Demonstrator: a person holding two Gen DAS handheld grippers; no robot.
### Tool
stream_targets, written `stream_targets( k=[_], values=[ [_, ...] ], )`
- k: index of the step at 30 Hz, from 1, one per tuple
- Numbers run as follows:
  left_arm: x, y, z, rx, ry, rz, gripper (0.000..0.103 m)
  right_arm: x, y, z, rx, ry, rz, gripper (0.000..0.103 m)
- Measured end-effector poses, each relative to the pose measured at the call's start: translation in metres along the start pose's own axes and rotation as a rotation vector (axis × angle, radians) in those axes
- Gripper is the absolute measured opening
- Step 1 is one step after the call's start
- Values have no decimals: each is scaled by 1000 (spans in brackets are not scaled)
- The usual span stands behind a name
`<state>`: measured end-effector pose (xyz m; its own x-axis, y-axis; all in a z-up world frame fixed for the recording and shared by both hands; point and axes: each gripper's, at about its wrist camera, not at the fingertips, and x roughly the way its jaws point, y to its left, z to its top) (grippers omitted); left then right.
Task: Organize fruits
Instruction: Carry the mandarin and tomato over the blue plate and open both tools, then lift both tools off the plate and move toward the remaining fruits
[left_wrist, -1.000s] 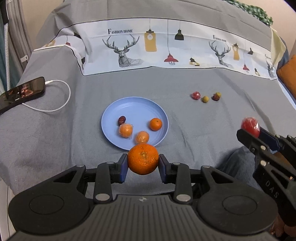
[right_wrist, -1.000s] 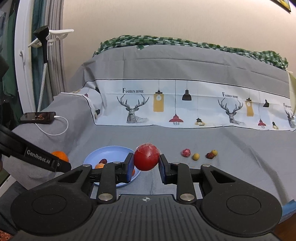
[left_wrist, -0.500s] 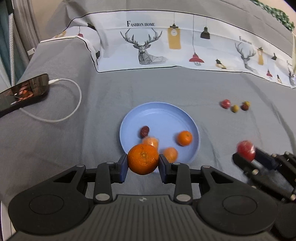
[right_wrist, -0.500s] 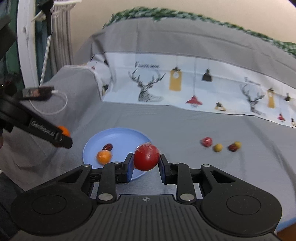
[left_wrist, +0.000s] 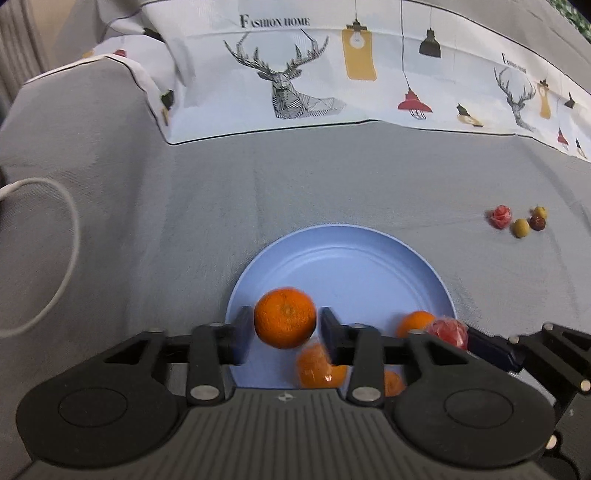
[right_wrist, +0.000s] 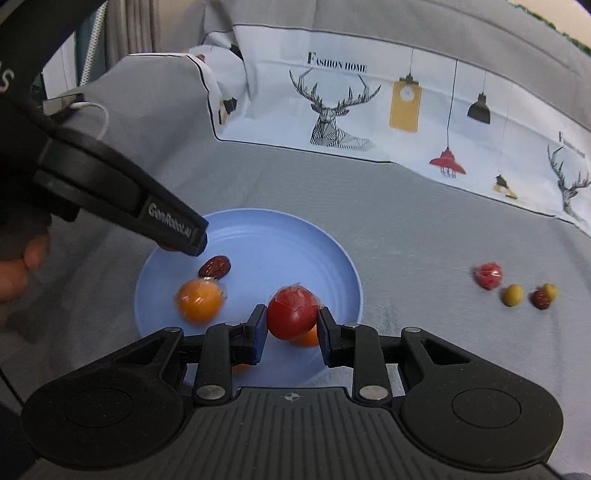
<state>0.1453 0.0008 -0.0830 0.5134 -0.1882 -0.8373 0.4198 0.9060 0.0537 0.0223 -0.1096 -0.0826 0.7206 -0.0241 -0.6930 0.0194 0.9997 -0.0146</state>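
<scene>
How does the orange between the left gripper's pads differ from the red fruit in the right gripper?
The orange is bare-skinned and orange; the red fruit is red and wrapped in clear film. The left gripper is opening, with gaps beside the orange; the right gripper is opening slightly, pads close against the red fruit. Both are over the blue plate.

Smooth glossy blue plate (left_wrist: 343, 258) on matt grey woven cloth (left_wrist: 184, 221); dimpled orange (left_wrist: 285, 318) peel

Grey deer-print sofa cover (left_wrist: 258, 177)

left gripper (left_wrist: 284, 330) opening – orange (left_wrist: 284, 318) between fingers (left_wrist: 240, 338) | over blue plate (left_wrist: 354, 236)
</scene>
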Motion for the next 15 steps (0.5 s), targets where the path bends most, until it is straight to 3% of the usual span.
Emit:
stream_targets(
  k=[1,2,4,7,12,15],
  values=[
    [1,2,3,2,-2,2,91,5,0,3,6,1,-2,42],
    [-3,5,4,-5,-20,11,103,7,0,6,4,5,-1,49],
    [-16,11,3,-7,-75,11,103,4,0,9,-3,-1,5,72],
    [-31,16,-8,-22,-39,24,103,-13,-2,2,4,10,12,87],
    [-66,22,-50,-80,30,61,103,-55,-3,-25,61,68,46,93],
    [-89,21,-82,-116,90,71,103,-88,1,-34,74,15,45,97]
  ],
)
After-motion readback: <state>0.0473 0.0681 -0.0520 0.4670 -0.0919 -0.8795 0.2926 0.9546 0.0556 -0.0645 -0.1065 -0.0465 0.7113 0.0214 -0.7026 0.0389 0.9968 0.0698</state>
